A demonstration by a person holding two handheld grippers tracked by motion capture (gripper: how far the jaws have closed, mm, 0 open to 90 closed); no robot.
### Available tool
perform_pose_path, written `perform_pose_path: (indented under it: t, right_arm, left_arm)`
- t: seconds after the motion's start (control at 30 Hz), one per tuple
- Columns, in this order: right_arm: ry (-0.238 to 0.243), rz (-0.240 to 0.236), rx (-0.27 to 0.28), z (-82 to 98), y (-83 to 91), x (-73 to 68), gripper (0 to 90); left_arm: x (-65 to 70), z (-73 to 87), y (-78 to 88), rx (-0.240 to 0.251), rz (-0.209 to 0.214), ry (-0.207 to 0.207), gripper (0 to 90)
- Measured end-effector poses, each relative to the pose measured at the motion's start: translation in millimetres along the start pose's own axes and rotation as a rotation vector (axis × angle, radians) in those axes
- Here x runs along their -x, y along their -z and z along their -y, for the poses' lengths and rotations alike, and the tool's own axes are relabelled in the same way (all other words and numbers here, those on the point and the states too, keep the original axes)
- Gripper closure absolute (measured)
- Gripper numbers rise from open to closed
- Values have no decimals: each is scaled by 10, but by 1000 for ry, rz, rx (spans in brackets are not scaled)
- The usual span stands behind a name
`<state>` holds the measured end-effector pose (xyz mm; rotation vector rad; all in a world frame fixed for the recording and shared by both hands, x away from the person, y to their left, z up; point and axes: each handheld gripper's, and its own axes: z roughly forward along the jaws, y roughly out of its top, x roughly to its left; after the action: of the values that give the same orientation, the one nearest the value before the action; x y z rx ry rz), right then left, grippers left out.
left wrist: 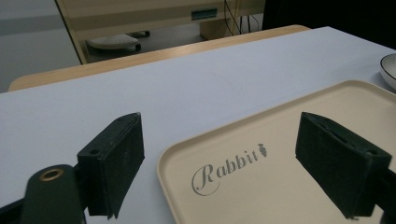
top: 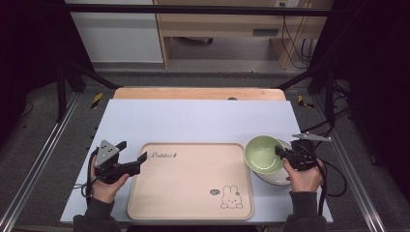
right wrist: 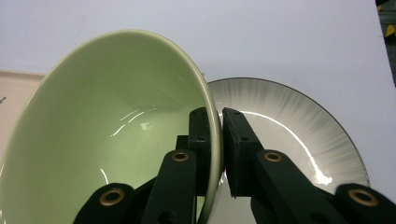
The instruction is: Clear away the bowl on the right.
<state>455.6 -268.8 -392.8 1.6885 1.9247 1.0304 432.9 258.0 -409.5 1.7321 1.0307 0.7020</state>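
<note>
Green bowl pinched by its rim in right tool, tilted clear of plate for tray; left tool gapes empty.

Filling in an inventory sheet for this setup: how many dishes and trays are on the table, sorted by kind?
Bowls: 1, the green bowl, tilted, its rim clamped in the right gripper.
Plates: 1, the white plate under and behind the bowl.
Trays: 1, the beige tray printed with a rabbit, nothing on it.
Total: 3.
</note>
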Motion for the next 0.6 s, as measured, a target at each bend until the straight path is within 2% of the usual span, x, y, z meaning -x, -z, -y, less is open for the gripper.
perform_pose_path:
  t: [0.23, 0.6]
  right_arm:
    - [30, -39, 9, -25, 15, -104, 829]
    - [67, -66, 13, -69, 10, -275, 829]
  left_arm:
    - [7, -2, 2, 0, 2, -2, 149]
    - [-3, -13, 15, 8, -3, -3, 149]
